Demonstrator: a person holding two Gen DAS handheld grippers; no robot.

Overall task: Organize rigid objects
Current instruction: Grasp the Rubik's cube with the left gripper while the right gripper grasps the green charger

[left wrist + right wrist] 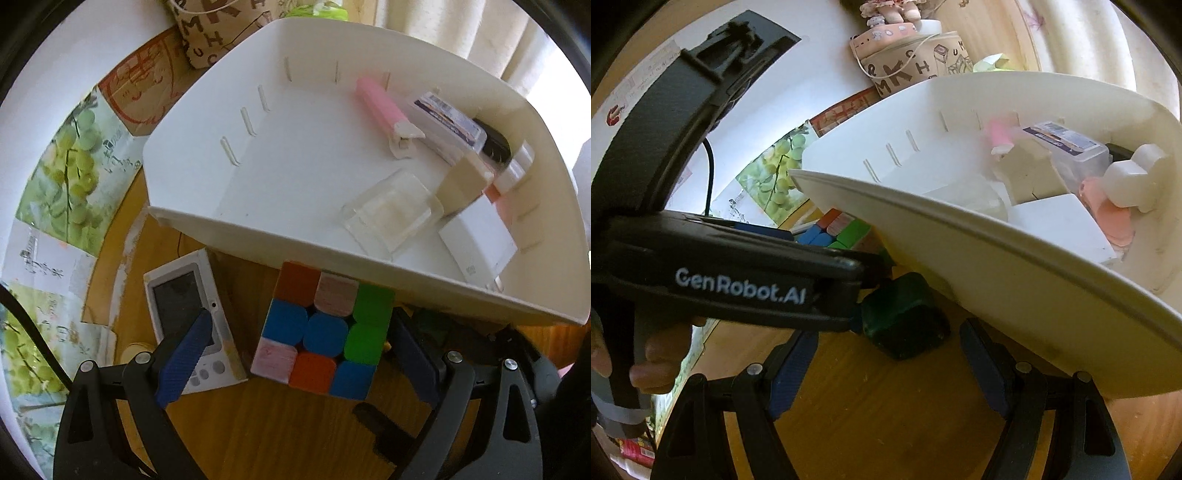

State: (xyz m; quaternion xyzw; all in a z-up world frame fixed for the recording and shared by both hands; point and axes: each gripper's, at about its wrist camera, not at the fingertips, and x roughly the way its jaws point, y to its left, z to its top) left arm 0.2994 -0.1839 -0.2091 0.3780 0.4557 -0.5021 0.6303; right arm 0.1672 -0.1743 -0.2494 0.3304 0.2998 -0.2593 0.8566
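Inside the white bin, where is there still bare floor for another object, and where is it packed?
The white bin is bare across its left half, from the slotted wall to the pink tube and clear case. The right end is crowded with boxes. The cube sits outside, on the table.
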